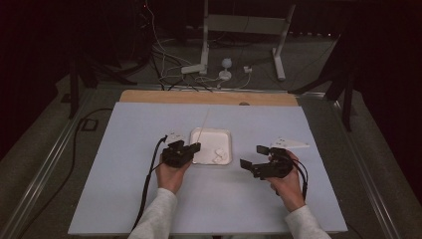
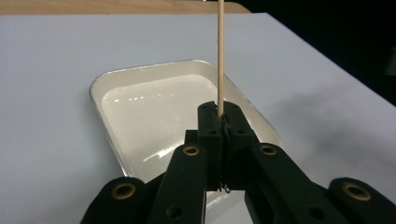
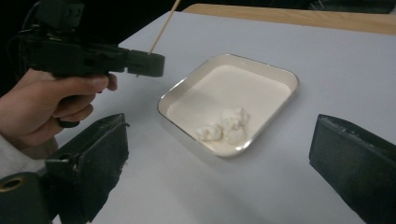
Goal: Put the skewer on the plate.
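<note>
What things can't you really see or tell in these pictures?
- Stick: its far tip is cut off by the top edge in the left gripper view.
- White lumps in the tray: too small and pale to tell what they are; in the left gripper view the closed left gripper hides that corner.
- Right gripper: its open jaws are cut off by the bottom edge in its own view.

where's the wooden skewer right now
The wooden skewer is clamped upright in the left gripper, just left of the white tray near the table's middle, with the right gripper open on the tray's other side.
</note>
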Demonstrator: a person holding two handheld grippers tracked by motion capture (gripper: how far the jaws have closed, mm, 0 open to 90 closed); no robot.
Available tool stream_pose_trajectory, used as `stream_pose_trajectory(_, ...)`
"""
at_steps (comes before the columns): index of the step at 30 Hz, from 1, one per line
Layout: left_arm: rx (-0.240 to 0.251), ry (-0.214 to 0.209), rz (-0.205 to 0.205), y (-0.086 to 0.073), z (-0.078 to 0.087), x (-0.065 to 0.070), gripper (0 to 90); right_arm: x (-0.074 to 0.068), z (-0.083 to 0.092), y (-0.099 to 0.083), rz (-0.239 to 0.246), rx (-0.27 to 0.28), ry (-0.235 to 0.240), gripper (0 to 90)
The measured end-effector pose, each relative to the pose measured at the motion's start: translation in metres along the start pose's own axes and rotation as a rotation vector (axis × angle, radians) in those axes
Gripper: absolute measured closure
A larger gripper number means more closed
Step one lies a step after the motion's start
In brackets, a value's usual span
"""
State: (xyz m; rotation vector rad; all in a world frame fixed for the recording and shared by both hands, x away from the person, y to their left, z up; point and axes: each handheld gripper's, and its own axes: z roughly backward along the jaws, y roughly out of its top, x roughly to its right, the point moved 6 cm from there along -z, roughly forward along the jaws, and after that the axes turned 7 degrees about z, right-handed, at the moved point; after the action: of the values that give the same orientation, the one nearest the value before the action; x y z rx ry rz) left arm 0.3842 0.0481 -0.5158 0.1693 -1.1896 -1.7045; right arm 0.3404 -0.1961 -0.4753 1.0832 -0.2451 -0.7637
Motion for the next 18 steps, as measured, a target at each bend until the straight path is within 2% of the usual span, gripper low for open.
stream_pose_trajectory(3,-0.024,0.018,0.007,-0.004,-0.011,-0.001,89.1,0.004,0.008,-0.002,-0.01,0.007,-0.01,5.0)
stream_pose_trajectory(10,-0.066,0.063,0.056,-0.013,-0.03,-0.007,89.0,0.012,0.028,0.0,-0.031,0.055,-0.026,5.4)
stream_pose_trajectory(18,-0.1,0.115,0.105,-0.017,-0.042,-0.015,89.1,0.01,0.034,0.004,-0.029,0.081,-0.017,5.8)
